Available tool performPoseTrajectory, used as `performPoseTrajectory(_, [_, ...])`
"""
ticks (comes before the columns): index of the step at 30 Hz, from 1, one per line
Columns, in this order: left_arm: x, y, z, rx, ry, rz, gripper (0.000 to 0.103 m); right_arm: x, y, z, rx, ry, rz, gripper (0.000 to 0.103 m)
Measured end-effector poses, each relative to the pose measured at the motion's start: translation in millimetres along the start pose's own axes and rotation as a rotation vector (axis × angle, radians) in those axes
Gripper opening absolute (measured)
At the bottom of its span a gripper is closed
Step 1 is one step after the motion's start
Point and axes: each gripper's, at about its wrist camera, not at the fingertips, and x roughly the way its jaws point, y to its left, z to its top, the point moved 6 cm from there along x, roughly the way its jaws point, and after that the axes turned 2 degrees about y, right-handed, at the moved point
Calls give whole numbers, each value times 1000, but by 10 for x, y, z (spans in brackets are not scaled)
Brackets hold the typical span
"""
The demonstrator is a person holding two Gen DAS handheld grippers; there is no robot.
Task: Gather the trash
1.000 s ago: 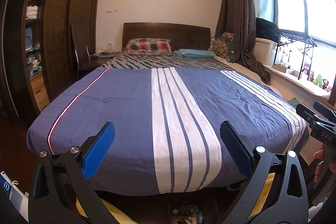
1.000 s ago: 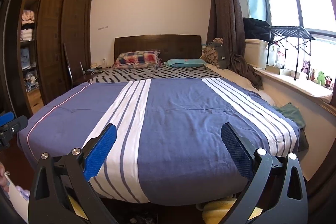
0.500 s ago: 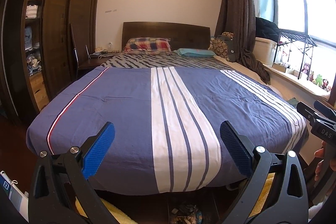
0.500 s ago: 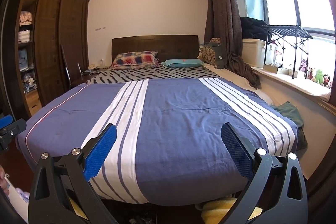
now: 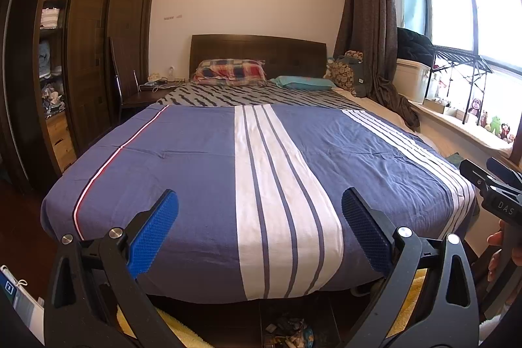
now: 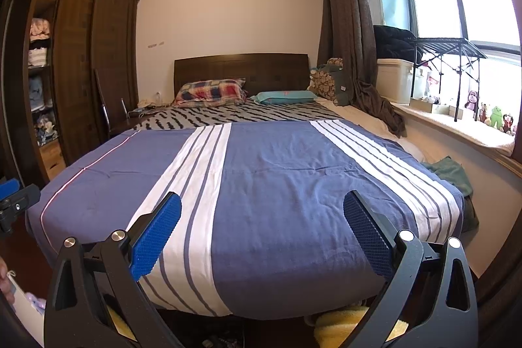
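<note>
Crumpled scraps of trash (image 5: 287, 330) lie on the dark floor under the foot of the bed (image 5: 195, 172), low in the left wrist view between the two tong arms; the pieces are too small and dim to count or name. The right wrist view shows only a dark hint of the same litter (image 6: 212, 341) at its bottom edge. Yellow fluffy fabric (image 5: 407, 309) lies on the floor on both sides of the scraps, partly under the bed's overhanging blue quilt.

Both tongs are spread wide and hold nothing. The left gripper (image 5: 260, 237) hangs above the quilt's foot edge, over its central white stripes. The right gripper (image 6: 262, 237) hangs over the plain blue stretch between the two stripe groups. Part of the right tool (image 5: 499, 201) shows at the left view's right edge, with fingers (image 5: 496, 240) around it.

A white container (image 6: 23, 312) sits at the lower left corner of the right view; its contents cannot be made out. On the window ledge stands one white lidded bin (image 6: 394, 80) with a black bundle (image 6: 394, 44) on top.

Two pillows lie at the headboard: one plaid (image 6: 210, 90), one teal (image 6: 284, 97). A dark wardrobe (image 5: 88, 31) with open shelves of folded cloth stands left of the bed.
</note>
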Motion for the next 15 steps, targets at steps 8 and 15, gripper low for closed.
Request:
performPoseTrajectory(8, [5, -1, 8, 1, 1, -1, 95, -3, -15, 3, 0, 1, -2, 100])
performPoseTrajectory(15, [-1, 0, 14, -1, 1, 3, 95, 1, -11, 8, 1, 5, 1, 100])
